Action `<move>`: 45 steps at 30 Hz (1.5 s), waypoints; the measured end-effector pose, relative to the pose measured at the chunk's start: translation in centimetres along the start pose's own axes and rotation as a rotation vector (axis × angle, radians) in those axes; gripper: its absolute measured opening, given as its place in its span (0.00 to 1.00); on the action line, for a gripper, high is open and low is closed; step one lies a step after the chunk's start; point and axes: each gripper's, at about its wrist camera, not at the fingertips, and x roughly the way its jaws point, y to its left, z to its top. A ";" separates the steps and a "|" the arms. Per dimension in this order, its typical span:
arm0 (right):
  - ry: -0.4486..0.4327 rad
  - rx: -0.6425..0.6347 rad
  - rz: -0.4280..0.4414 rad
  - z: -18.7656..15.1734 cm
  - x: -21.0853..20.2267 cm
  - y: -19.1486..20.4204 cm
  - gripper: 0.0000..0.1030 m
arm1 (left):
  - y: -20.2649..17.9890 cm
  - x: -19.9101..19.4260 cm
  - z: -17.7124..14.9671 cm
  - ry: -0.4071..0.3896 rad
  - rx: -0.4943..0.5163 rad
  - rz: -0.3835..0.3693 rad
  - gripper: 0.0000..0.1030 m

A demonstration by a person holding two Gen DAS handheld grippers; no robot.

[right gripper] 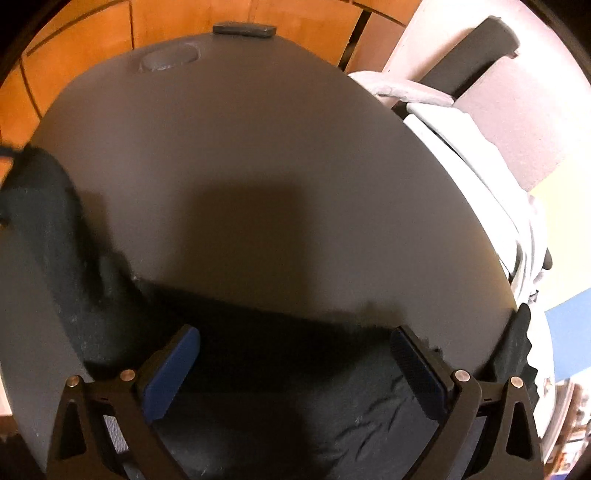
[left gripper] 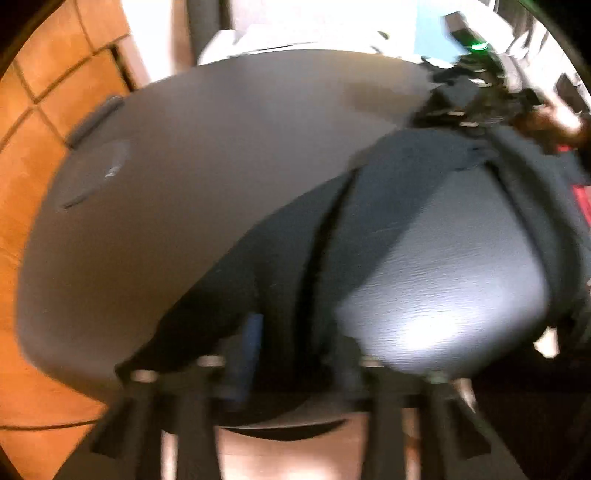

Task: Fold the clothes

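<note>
A dark navy garment [left gripper: 388, 184] lies stretched across the grey table [left gripper: 221, 147] in the blurred left wrist view. Its near end bunches up between the fingers of my left gripper [left gripper: 299, 350], which is shut on the cloth beside one blue pad [left gripper: 251, 332]. A hand [left gripper: 554, 122] shows at the garment's far end. In the right wrist view my right gripper [right gripper: 295, 369] stands wide open just above the garment [right gripper: 332, 424], its blue pads [right gripper: 173, 373] on either side and nothing pinched. A sleeve [right gripper: 40, 206] trails off to the left on the table [right gripper: 258, 147].
Orange floor tiles [right gripper: 92, 48] surround the table. White folded cloths [right gripper: 461, 147] lie on a chair at its right edge. A small dark block [right gripper: 243, 29] sits at the far rim, beside a round recess [right gripper: 170, 59] in the tabletop.
</note>
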 end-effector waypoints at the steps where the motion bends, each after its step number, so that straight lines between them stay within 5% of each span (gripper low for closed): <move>1: -0.013 0.007 -0.038 0.4 0.2 -0.4 1.00 | -0.1 -0.6 0.3 -0.015 0.001 -0.091 0.12; 6: -0.059 0.038 -0.141 2.3 1.7 -2.4 1.00 | 2.7 -4.5 1.7 -0.193 -0.153 -0.431 0.10; 8: -0.073 0.091 -0.162 3.2 2.6 -3.7 1.00 | 5.6 -5.2 2.2 -0.256 -0.274 -0.477 0.10; 13: -0.119 0.287 -0.113 4.2 4.2 -6.7 1.00 | 12.8 -3.5 1.5 -0.193 -0.606 -0.214 0.10; 16: -0.148 0.358 -0.079 4.0 4.6 -7.5 1.00 | 9.9 -4.7 0.0 -0.172 -0.521 -0.080 0.20; 19: -0.128 0.350 -0.052 4.0 3.9 -7.6 1.00 | 4.9 -6.8 -1.5 -0.196 -0.347 -0.034 0.30; 24: -0.163 0.090 0.054 3.4 0.2 -3.6 1.00 | -4.4 -6.6 -1.6 -0.209 -0.079 0.101 0.65; 28: -0.115 -0.110 0.079 1.9 -1.7 0.1 1.00 | -8.9 -3.8 -1.7 -0.121 0.043 0.203 0.68; 32: -0.068 -0.159 0.044 0.6 -1.7 1.1 1.00 | -9.4 -0.7 -1.8 -0.031 0.052 0.332 0.65; 33: -0.057 -0.156 0.028 0.5 -1.3 1.1 1.00 | -9.1 -0.9 -1.4 -0.023 0.033 0.281 0.48; 34: -0.047 -0.152 0.013 0.6 -0.9 1.1 1.00 | -8.7 -1.1 -0.9 -0.014 0.014 0.229 0.12; 35: -0.047 -0.130 0.017 0.1 -0.6 0.7 1.00 | -8.4 -1.3 -0.5 -0.006 -0.005 0.178 0.06; 36: -0.051 -0.105 0.021 0.0 -0.4 0.3 1.00 | -8.0 -1.7 -0.1 -0.004 -0.024 0.112 0.08; 38: -0.073 -0.051 -0.039 0.2 -0.2 -1.2 1.00 | -6.7 -4.6 0.6 -0.088 -0.060 -0.208 0.08; 42: -0.092 0.103 -0.095 1.6 1.4 -5.3 1.00 | -3.3 -11.6 1.9 -0.382 -0.071 -0.713 0.09; 45: -0.102 0.275 -0.033 1.5 3.0 -8.0 1.00 | 1.0 -12.1 3.6 -0.499 -0.197 -0.762 0.11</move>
